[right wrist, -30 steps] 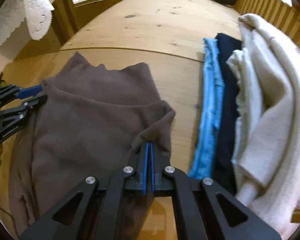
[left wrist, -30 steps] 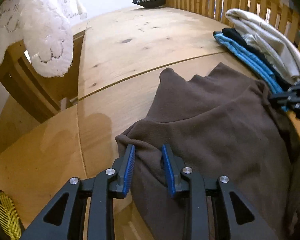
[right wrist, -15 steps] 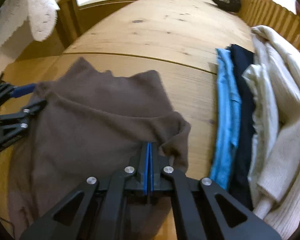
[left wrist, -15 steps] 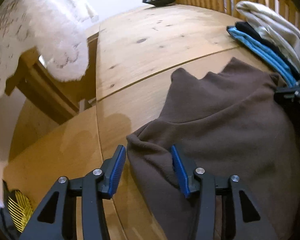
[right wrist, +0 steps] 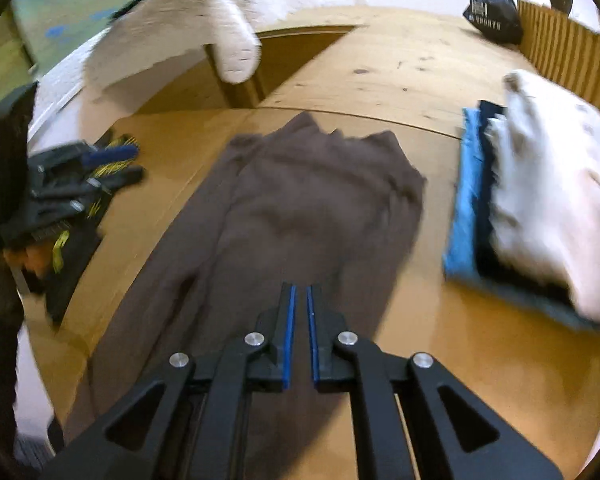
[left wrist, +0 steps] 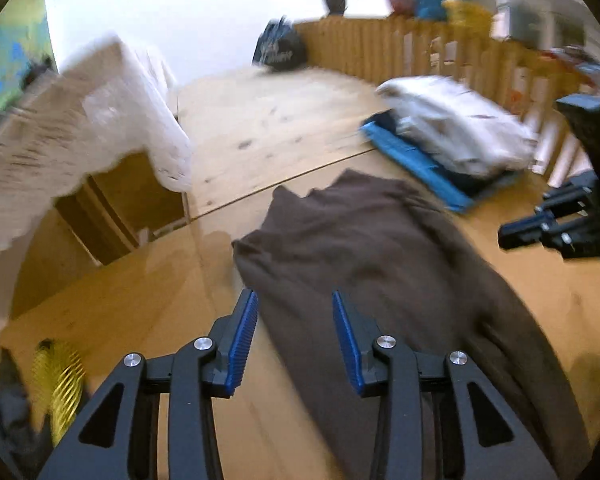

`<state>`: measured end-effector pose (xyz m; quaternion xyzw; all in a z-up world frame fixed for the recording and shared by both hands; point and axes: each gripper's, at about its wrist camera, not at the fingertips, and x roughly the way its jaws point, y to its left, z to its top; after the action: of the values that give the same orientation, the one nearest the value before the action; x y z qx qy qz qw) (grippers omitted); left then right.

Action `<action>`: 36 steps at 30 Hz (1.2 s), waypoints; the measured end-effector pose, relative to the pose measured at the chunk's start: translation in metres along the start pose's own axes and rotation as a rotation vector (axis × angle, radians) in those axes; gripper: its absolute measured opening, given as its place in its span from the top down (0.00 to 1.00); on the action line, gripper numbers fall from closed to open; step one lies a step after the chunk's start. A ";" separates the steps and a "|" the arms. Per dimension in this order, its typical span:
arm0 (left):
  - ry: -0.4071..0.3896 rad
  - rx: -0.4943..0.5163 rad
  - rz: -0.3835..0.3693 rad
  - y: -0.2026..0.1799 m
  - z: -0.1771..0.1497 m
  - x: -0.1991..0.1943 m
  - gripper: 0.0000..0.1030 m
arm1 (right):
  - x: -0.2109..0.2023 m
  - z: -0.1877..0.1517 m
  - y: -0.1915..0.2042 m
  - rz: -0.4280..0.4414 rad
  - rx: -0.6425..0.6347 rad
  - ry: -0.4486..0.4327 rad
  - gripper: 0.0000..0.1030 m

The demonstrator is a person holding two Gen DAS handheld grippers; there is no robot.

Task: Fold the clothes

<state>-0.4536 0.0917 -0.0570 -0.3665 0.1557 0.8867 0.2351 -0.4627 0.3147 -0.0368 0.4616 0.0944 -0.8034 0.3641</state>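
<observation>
A brown garment (left wrist: 372, 256) lies spread on the wooden table (left wrist: 260, 128), its far end folded over itself; it also shows in the right wrist view (right wrist: 300, 208). My left gripper (left wrist: 294, 304) is open and empty, lifted above the garment's near left edge. My right gripper (right wrist: 298, 292) has its jaws slightly apart with nothing between them, raised over the garment's near part. The right gripper shows in the left wrist view (left wrist: 548, 224) at the right, and the left gripper shows in the right wrist view (right wrist: 100, 172) at the left.
A stack of folded clothes (left wrist: 448, 136), white on dark on blue, sits at the right; it also shows in the right wrist view (right wrist: 540, 184). A black bag (left wrist: 278, 50) stands at the far edge by a wooden fence (left wrist: 420, 48). A white lace cloth (left wrist: 100, 120) hangs at left.
Both grippers let go of the brown garment and pulled back and up. The left jaws opened wider; the right jaws parted slightly. The garment now lies flat on the table.
</observation>
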 end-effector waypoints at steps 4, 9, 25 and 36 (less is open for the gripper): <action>-0.085 0.023 0.038 -0.015 -0.047 -0.121 0.63 | -0.112 -0.043 0.013 0.038 0.014 -0.098 0.87; -0.166 0.005 0.069 -0.024 -0.096 -0.253 0.60 | -0.241 -0.097 0.051 0.107 0.010 -0.227 0.74; 0.149 0.139 -0.084 -0.168 -0.236 -0.116 0.63 | -0.047 -0.207 0.144 -0.091 -0.071 0.106 0.70; -0.034 -0.164 -0.197 -0.208 -0.216 -0.161 0.59 | -0.069 -0.141 0.085 -0.012 0.011 0.073 0.61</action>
<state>-0.1189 0.1211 -0.1099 -0.3829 0.0419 0.8751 0.2928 -0.2887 0.3568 -0.0433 0.4919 0.1058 -0.7888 0.3530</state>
